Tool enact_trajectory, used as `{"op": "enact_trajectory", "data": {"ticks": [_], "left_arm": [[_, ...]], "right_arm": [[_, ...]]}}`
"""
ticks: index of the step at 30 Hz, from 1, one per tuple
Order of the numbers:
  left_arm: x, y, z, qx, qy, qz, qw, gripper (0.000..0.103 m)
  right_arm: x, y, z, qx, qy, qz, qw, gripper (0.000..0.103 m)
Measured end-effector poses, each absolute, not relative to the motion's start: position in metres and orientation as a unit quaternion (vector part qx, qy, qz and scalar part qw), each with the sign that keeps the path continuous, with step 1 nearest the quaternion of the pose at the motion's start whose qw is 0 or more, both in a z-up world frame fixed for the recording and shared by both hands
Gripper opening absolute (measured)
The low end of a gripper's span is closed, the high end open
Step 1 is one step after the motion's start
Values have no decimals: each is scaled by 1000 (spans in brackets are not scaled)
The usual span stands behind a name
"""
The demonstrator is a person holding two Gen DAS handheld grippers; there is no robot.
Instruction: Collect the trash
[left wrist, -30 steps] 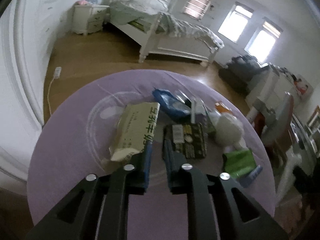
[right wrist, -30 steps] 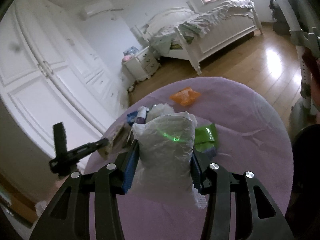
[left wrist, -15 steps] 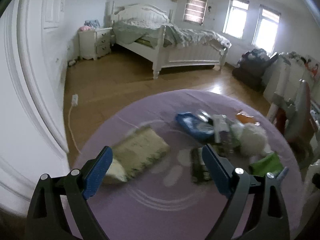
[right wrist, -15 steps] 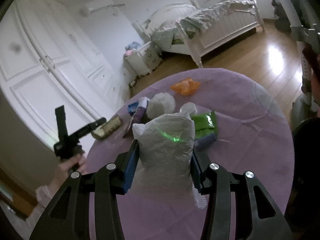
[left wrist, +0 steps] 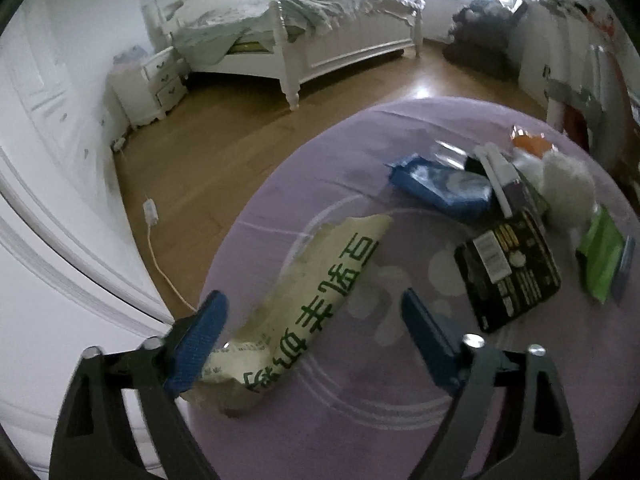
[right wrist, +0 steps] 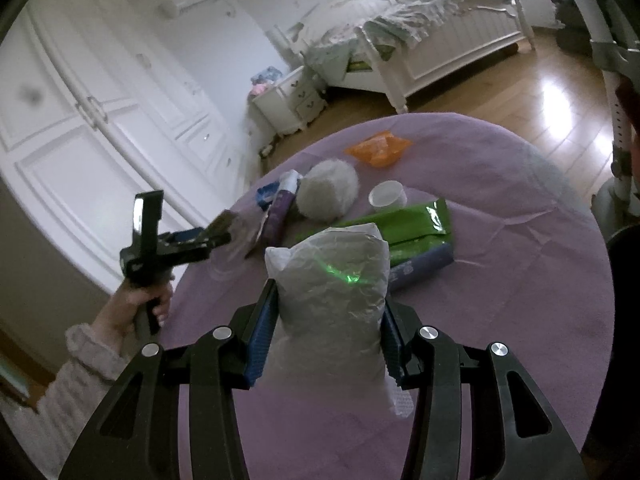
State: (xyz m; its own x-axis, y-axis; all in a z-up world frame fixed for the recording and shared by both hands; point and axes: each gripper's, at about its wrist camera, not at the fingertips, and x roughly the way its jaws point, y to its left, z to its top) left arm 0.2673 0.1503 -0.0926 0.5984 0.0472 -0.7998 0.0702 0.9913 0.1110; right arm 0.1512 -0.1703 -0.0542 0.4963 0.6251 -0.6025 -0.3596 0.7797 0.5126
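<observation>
Black grippers (right wrist: 326, 334) are showing blue ribbed pads (left wrist: 196, 342) and silver screws (right wrist: 427, 332); a fuzzy pale sleeve (right wrist: 86, 364) is covering the person's wrist.

Wrist fisheyes, angled down, sharing table (left wrist: 312, 168)

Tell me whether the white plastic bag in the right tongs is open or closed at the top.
Cannot tell. The white plastic bag stands upright, pinched between the right tongs, but its crumpled top shows no clear mouth.
</observation>
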Motion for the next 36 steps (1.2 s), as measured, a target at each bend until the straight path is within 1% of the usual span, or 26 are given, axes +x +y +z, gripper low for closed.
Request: {"op": "enact_trajectory", "data": {"ticks": [1, 3, 5, 6, 7, 8, 9, 10, 11, 14, 24, 28, 30, 36], "left_arm": [[265, 149, -93, 54, 451, -10, 891, 50], [266, 153, -92, 38, 448, -6, 893, 48], [261, 154, -91, 28, 441, -5, 897, 39], [258, 154, -90, 17, 438, -9, 899, 37], [255, 155, -88, 4, 435, -16, 900, 26], [252, 153, -87, -7, 434, -24, 901, 18], [248, 153, -85, -26, 433, -34, 900, 18], [246, 152, -84, -37, 431, -38, 901, 11], [241, 148, -84, -50, 432, -47, 899, 7], [230, 133, -80, -72, 426, -68, 899, 7], [193, 44, -47, -102, 394, -166, 898, 7], [192, -1, -38, -123, 391, -207, 888, 8], [193, -25, -37, -117, 390, -222, 886, 8], [205, -101, -41, -129, 391, -275, 869, 8]], "right_arm": [[151, -170, -54, 163, 410, 290, 849, 47], [151, -171, -56, 165, 411, 289, 849, 47], [149, -172, -56, 166, 411, 289, 849, 47], [149, -173, -55, 167, 410, 290, 849, 47], [149, -173, -56, 167, 409, 290, 849, 47], [149, -173, -56, 168, 408, 290, 849, 47], [150, -173, -55, 169, 408, 290, 849, 47], [150, -175, -55, 171, 406, 290, 849, 47], [149, -176, -55, 173, 404, 290, 850, 47], [148, -182, -55, 181, 398, 289, 852, 47], [141, -225, -52, 215, 374, 267, 862, 47], [136, -259, -51, 235, 355, 238, 873, 47], [133, -278, -50, 244, 345, 218, 880, 47], [117, -351, -55, 276, 312, 130, 900, 47]]}}
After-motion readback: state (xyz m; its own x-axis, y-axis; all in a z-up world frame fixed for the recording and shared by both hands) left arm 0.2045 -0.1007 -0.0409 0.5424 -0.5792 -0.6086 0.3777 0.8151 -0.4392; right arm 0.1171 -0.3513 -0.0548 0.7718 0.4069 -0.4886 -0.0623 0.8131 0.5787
